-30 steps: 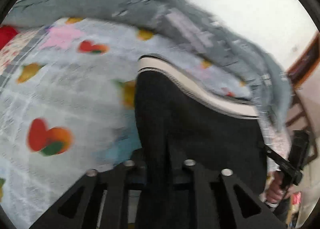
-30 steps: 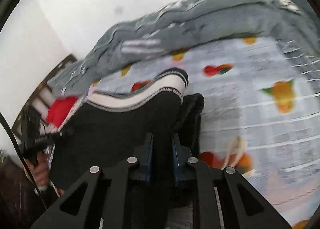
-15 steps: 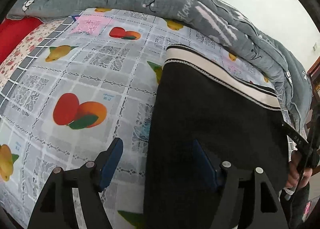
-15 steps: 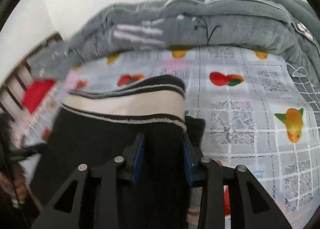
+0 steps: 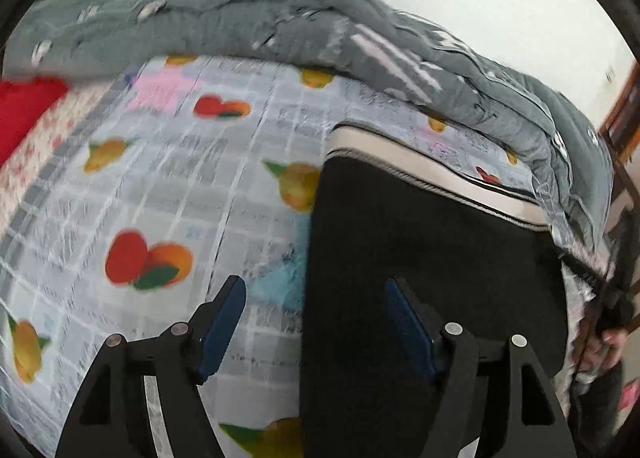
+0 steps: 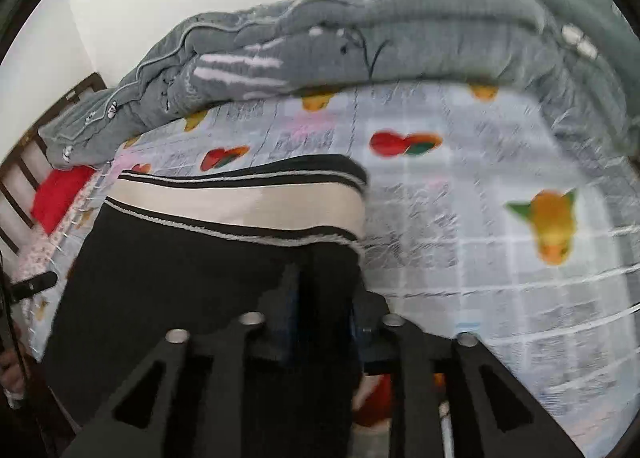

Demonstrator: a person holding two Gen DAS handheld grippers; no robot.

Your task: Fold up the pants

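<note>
The left gripper (image 5: pixel 312 310) stands spread above the pants' (image 5: pixel 432 258) left edge, pinching nothing. The black pants lie on the fruit-print bedsheet (image 5: pixel 192 186) near the grey quilt (image 5: pixel 280 26). The right gripper (image 6: pixel 320 310), jaws just widening, pinches their right edge.

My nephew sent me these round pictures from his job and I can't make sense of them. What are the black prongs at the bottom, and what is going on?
There is no robot here. A person holds a two-fingered claw in each hand, and a wide-angle camera on each claw looks out along its fingers; that is why the pictures are round.

One picture comes from the left claw, the other from the right claw. Both look down on a bed with a grey fruit-printed sheet and a bunched grey quilt behind.

On the sheet lie black pants with a cream striped waistband, being folded. The left claw stands open, with the pants' edge between its blue pads. The right claw's jaws have just been opening slightly, though they appear to grip the black fabric.
</note>
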